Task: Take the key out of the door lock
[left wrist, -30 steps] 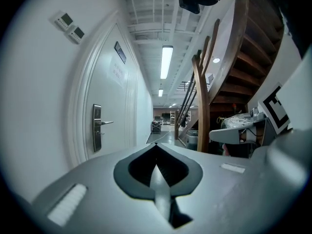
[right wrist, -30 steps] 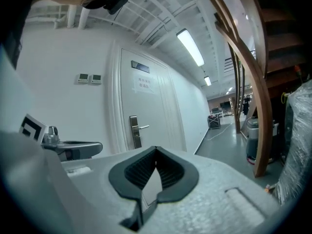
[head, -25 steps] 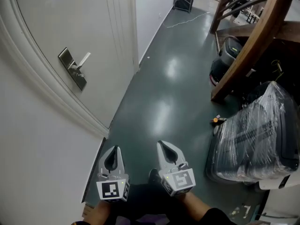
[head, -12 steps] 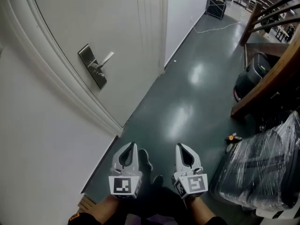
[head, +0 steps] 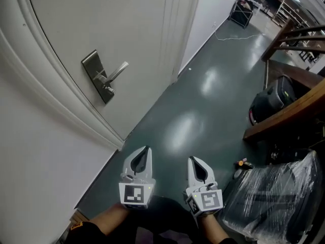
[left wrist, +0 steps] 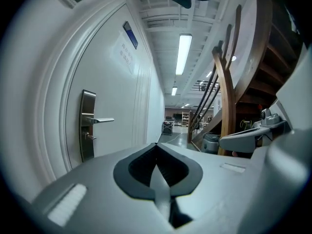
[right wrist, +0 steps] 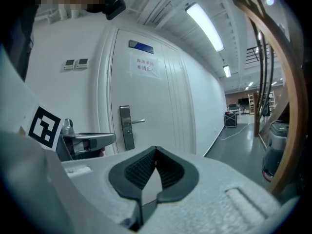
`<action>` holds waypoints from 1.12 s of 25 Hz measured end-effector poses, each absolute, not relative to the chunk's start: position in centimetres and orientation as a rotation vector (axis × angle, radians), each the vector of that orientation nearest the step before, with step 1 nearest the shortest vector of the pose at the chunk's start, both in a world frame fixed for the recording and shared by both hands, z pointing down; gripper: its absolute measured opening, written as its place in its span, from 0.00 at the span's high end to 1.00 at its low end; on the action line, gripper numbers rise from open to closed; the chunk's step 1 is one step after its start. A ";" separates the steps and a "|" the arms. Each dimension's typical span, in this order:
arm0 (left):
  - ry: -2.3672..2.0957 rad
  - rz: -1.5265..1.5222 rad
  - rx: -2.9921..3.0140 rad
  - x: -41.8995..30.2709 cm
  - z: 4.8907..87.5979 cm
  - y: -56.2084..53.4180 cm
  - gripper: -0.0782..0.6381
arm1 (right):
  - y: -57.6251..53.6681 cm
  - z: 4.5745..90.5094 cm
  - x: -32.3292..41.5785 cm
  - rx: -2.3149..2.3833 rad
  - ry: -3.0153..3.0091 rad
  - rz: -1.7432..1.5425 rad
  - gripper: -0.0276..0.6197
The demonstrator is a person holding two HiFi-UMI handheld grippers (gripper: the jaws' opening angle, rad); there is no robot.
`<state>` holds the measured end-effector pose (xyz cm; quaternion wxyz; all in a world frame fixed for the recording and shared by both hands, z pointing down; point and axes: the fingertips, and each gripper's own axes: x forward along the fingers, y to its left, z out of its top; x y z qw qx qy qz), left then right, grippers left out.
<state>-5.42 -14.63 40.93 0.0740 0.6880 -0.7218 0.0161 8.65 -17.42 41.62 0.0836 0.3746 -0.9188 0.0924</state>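
The white door (head: 132,29) carries a steel lock plate (head: 94,74) with a lever handle (head: 118,70). A small key (head: 107,88) sticks out of the plate below the handle. The plate (left wrist: 87,126) and key (left wrist: 90,137) also show in the left gripper view, and the plate (right wrist: 126,127) in the right gripper view. My left gripper (head: 147,148) and right gripper (head: 191,158) hang side by side low over the floor, well short of the door. Both are shut and hold nothing, their tips meeting (left wrist: 156,144) (right wrist: 156,147).
Dark green floor (head: 203,100) runs along the wall. A wooden stair beam (head: 289,111) slants at the right, with a black bin (head: 274,103) beyond it, a plastic-wrapped bundle (head: 274,197) and a small orange item (head: 240,163) near it. A black cart (head: 239,11) and a cable (head: 238,36) lie far down the hall.
The head view has swung up and left, so the lock plate sits larger and nearer the middle. Both grippers stay shut, side by side, slightly higher in the frame.
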 end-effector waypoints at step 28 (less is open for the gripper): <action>-2.660 -0.008 1.469 -30.7 40.8 -21.3 0.87 | -29.7 44.9 -24.1 -0.066 -2.759 0.628 0.87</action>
